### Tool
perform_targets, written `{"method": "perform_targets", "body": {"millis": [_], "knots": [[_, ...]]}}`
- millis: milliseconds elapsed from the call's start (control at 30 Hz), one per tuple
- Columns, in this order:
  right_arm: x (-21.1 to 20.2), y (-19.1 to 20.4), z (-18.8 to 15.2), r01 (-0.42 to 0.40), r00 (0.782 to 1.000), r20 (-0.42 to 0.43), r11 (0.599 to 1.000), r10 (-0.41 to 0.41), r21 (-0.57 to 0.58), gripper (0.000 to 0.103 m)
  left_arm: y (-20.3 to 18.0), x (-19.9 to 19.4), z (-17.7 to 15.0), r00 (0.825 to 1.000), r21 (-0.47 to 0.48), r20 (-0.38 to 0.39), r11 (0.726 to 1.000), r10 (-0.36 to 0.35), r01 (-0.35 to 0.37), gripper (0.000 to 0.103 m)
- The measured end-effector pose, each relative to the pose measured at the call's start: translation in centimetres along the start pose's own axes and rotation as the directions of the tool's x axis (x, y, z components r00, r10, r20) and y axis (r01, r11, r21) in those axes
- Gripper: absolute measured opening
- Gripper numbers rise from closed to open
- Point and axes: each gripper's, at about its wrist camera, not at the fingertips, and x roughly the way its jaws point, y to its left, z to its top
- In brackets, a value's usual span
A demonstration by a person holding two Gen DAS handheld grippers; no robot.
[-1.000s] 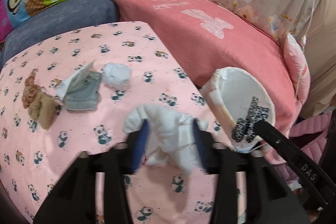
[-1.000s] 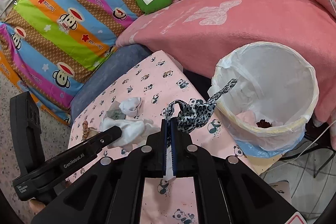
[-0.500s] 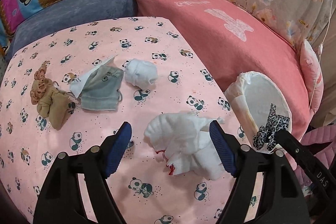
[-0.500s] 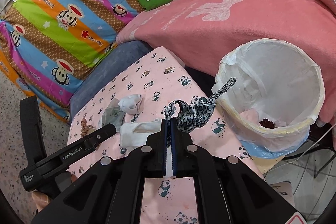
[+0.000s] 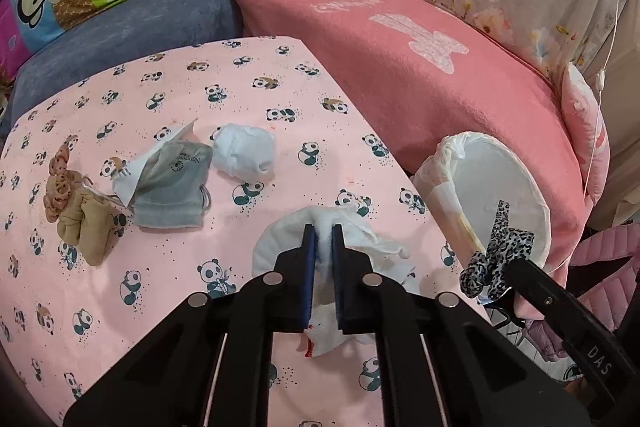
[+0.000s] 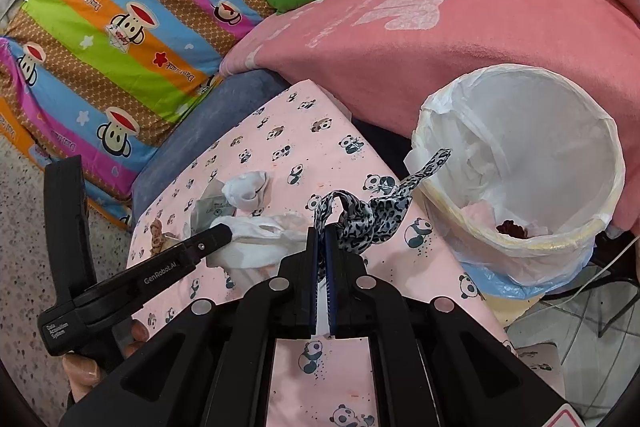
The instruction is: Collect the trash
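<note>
A crumpled white tissue (image 5: 352,239) lies near the panda-print table's (image 5: 168,307) right edge, pinched between the left gripper (image 5: 323,227). The right gripper (image 6: 321,229) clamps a leopard-print ribbon (image 6: 372,215) just beside the lined trash bin (image 6: 592,227).

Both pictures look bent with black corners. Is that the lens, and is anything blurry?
Left wrist view: fisheye lens bulges the panda cloth; dark corners are the lens rim; everything is sharp. Right wrist view: same curving around the bin; soft, even light, no glare.
</note>
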Motion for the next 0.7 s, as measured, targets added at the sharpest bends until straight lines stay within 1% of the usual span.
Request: {"method": "perform_targets", "body": {"millis": [267,367,533,700], "knots": [[-1.4,0.5,0.4,-0.018,0.999,0.032,1.000,0.018,-0.010,0.005,-1.6,-4.2,1.9,0.994,0.022,0.090,0.998,-0.054,0.053,0.008],[-1.7,0.8,0.4,-0.024,0.999,0.038,1.000,0.025,-0.017,0.005,-2.0,-4.8,2.2,0.992,0.025,0.104,0.998,-0.067,0.065,0.008],[-2.1,1.1,0.3,-0.033,0.999,0.042,0.999,0.034,-0.025,0.005,-1.6,-5.6,1.5,0.990,0.019,0.110,0.996,-0.083,0.082,0.009],[-2.4,1.1,0.5,-0.035,0.998,0.051,0.999,0.037,-0.027,0.005,-1.6,-6.1,1.6,0.989,0.022,0.124,0.997,-0.077,0.075,0.009]]}}
